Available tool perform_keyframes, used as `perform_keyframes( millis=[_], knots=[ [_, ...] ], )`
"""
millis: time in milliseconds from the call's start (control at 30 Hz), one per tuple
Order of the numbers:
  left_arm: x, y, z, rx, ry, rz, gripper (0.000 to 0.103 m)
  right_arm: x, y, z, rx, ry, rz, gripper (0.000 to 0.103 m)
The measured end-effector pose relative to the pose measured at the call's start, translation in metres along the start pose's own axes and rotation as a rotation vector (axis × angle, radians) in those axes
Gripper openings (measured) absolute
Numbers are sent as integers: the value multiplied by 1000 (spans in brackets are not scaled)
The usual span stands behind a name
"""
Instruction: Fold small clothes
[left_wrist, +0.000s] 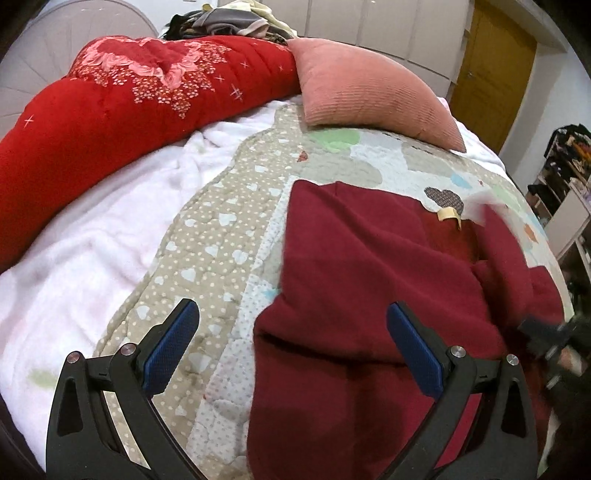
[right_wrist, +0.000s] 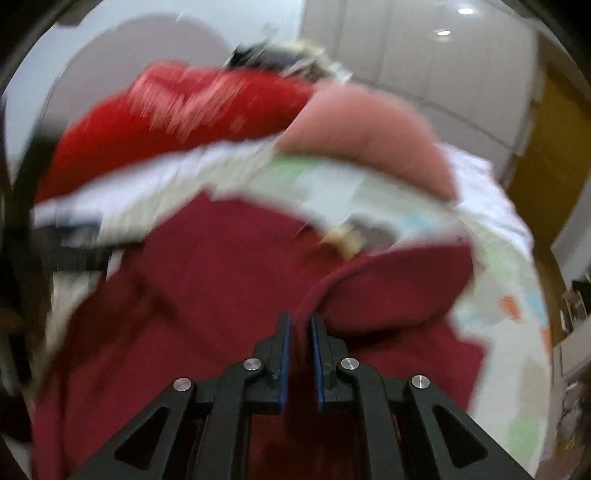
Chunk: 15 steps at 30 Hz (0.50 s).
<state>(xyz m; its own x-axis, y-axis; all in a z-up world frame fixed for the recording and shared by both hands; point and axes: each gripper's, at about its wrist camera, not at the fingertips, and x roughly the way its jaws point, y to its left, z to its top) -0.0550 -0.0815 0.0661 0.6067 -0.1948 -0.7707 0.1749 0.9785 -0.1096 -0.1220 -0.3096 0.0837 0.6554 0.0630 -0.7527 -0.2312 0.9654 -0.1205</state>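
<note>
Here the right gripper (right_wrist: 300, 325) is clamped on a fold of the maroon garment (left_wrist: 369, 295), carrying it over; the left gripper (left_wrist: 291, 343), jaws apart, should pin the edge next.

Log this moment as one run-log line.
left tool: open, empty | right tool: shut on maroon garment edge | garment on quilt | right view blurred

**Setting: home bedroom**

Bed, filling most of the frame, spread with a patchwork quilt (left_wrist: 229, 229) over a white blanket (left_wrist: 92, 243). Red floral comforter (left_wrist: 110, 122) at upper left; pink cushion (left_wrist: 369, 99) top centre. White wardrobe doors (left_wrist: 388, 26) behind. Yellow door (left_wrist: 495, 70) upper right. Cluttered shelves (left_wrist: 561, 170) at right edge.
</note>
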Motion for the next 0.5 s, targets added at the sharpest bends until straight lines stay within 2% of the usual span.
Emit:
perform_keyframes(
  millis=[67, 133, 267, 400, 500],
  knots=[
    [-1, -3, 0, 14, -3, -17, 102, 8, -1, -20, 48, 35, 19, 17],
    [-2, -8, 2, 21, -9, -38, 102, 3, -18, -35, 156, 33, 35, 30],
    [-2, -21, 4, 17, 1, -100, 102, -22, -56, -59, 363, -8, 95, 35],
    [-3, -43, 5, 39, 11, -138, 102, -35, -65, -53, 401, -50, 77, 39],
    [-2, -64, 15, 57, 27, -208, 102, -43, -66, -46, 406, -87, 69, 45]
  ],
)
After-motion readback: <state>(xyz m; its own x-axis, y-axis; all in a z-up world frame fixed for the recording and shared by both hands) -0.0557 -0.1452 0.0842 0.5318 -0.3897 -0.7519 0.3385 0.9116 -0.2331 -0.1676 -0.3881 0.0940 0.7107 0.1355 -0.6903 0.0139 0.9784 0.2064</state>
